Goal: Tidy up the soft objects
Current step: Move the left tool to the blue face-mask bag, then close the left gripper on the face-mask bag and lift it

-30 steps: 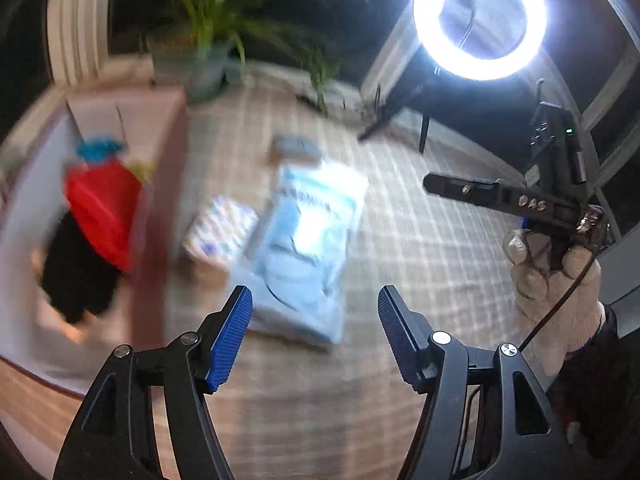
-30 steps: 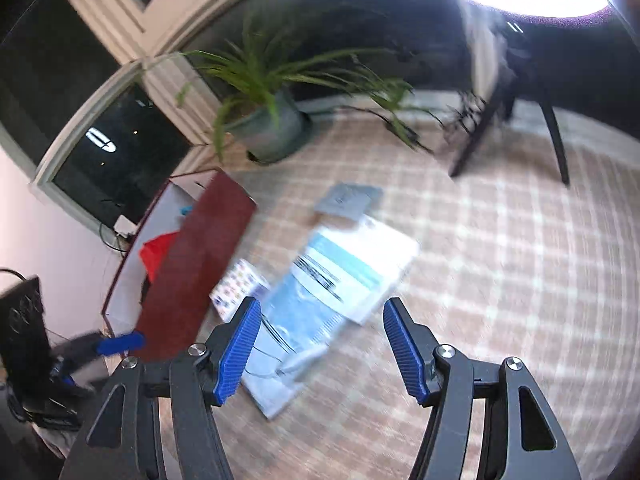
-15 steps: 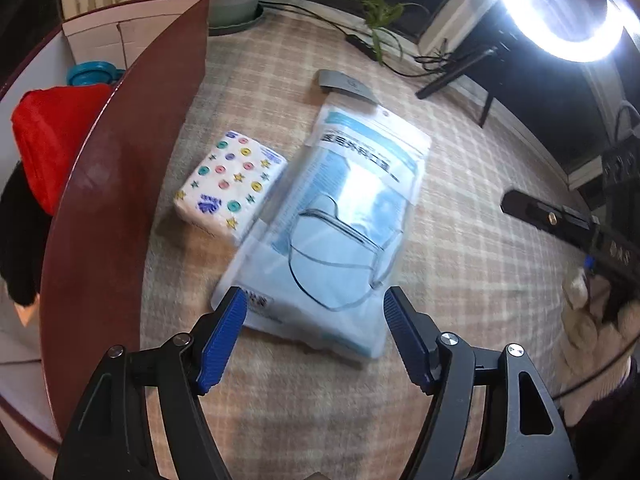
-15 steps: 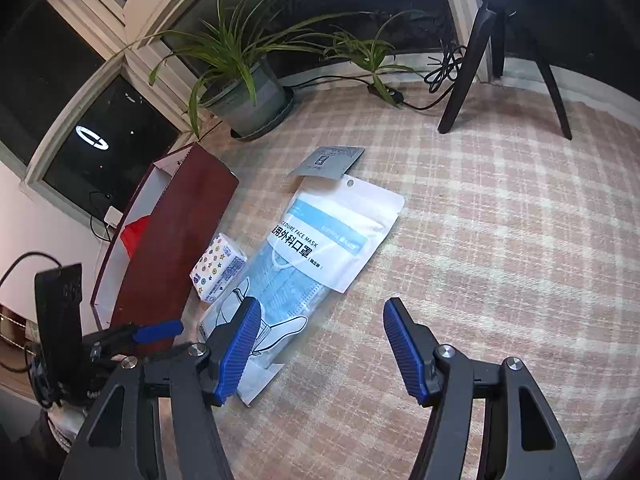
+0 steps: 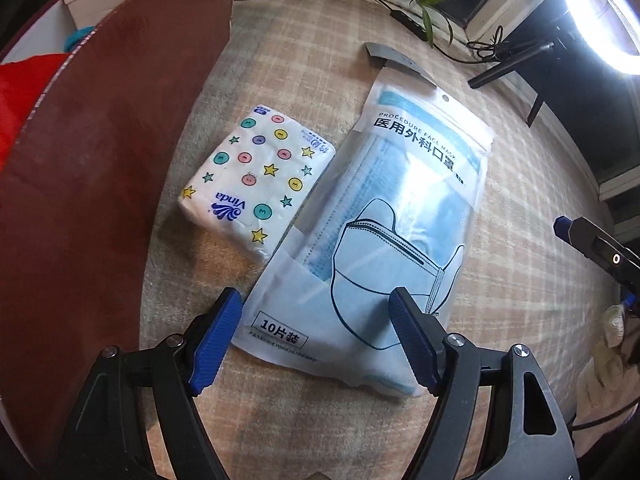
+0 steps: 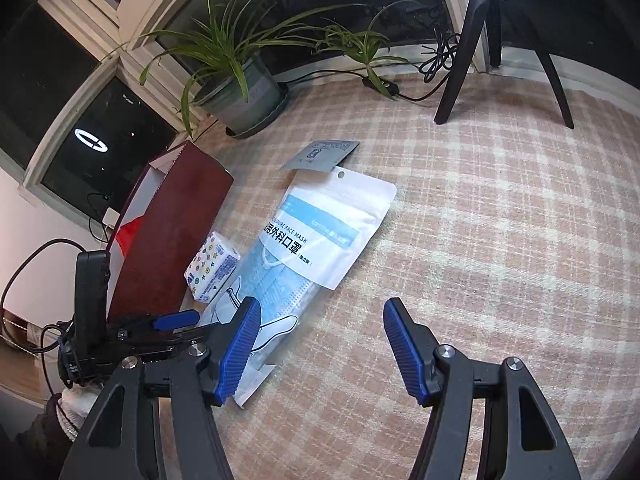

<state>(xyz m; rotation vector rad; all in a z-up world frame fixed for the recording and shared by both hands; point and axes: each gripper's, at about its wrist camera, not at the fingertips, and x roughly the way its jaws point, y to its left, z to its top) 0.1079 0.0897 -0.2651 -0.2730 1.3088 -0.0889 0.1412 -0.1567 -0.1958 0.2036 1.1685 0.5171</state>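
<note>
A: Count pls?

B: 1 face mask pack [image 5: 404, 216], 1 tissue pack [image 5: 256, 184], touching side by side on the plaid cloth [image 5: 520, 184]. 1 small grey sachet [image 6: 320, 156] at the mask pack's top end. 1 brown box [image 5: 100, 184] just left of the tissues, something red [image 5: 20, 92] inside.

A: Grippers?

B: 2. Left gripper [image 5: 316, 332] over the mask pack's near end, jaws just been widening, pads not pressing on it. Right gripper [image 6: 320, 344] spread, nothing gripped, over bare cloth beside the pack.
</note>
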